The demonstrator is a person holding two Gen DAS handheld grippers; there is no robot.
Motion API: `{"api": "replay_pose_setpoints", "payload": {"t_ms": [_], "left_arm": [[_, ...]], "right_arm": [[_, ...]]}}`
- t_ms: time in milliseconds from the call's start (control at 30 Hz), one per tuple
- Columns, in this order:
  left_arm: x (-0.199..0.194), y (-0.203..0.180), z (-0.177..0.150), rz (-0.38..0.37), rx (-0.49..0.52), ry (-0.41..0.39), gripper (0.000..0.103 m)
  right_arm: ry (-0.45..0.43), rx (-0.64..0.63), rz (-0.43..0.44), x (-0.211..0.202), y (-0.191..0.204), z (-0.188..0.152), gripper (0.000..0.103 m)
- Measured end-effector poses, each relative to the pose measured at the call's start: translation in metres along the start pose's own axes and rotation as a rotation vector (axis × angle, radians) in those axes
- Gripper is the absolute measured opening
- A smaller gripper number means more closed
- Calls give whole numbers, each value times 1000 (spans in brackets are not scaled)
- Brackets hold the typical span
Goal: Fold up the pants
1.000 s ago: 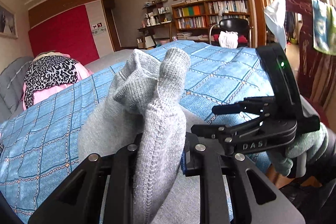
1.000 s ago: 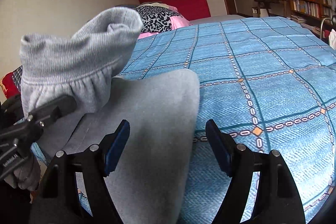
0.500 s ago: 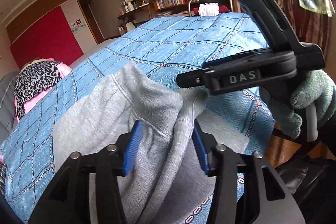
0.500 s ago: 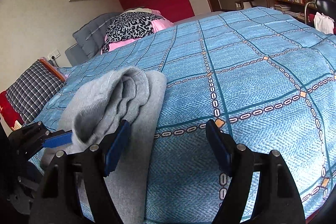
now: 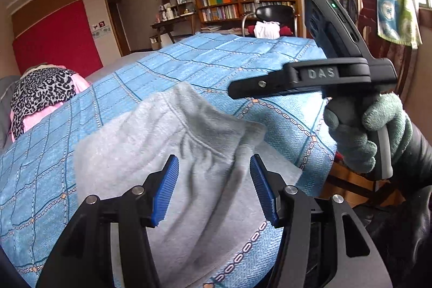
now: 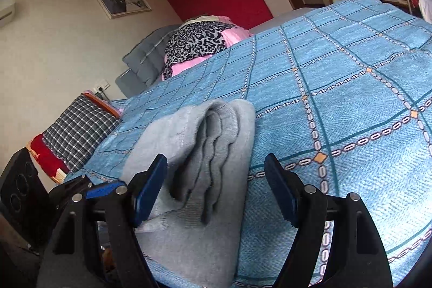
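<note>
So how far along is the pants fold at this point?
Done: the grey pants lie doubled over on the blue bedspread, waistband end laid on top. In hand: nothing; the left gripper and right gripper are both open, pads clear of cloth. Left: perhaps one more fold or smoothing.

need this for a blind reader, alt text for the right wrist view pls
Folded grey pants lie on a blue patterned bedspread, just ahead of the open right gripper. The left gripper shows at lower left.
</note>
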State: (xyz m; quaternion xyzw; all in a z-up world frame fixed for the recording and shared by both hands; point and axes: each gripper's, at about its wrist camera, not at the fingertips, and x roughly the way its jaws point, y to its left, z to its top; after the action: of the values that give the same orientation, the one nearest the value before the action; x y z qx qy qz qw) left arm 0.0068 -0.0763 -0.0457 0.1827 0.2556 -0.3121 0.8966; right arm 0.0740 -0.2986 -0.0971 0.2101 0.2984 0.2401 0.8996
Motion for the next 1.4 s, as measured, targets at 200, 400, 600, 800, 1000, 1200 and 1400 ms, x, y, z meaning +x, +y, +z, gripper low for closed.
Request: {"api": "replay_pose_setpoints", "payload": {"t_ms": [200,400,600,800,1000,1200,1400], "left_arm": [[-26,57,-7,96,-157,-33,57],[-33,91,-13,138,-278,-44,57],[-14,81,-18,112,-268,-10,57],[-7,65,-15,82,-222,-13,58],[11,43,-23,38,-142,41,60],[20,25,-38,63,-95,50,63],[20,21,-39,44,-106,45,64]], "right_arm": [[74,33,52,13,10,-12,75],[105,-33,41,23,33,-19,65],[114,-135,-78,29,49,-27,26],[92,-231,-110,-1,65,-38,23],[133,-175,-131,6,42,-58,23],[122,-183,-139,3,46,-48,31],[-3,-267,-178,-3,66,-20,37]]}}
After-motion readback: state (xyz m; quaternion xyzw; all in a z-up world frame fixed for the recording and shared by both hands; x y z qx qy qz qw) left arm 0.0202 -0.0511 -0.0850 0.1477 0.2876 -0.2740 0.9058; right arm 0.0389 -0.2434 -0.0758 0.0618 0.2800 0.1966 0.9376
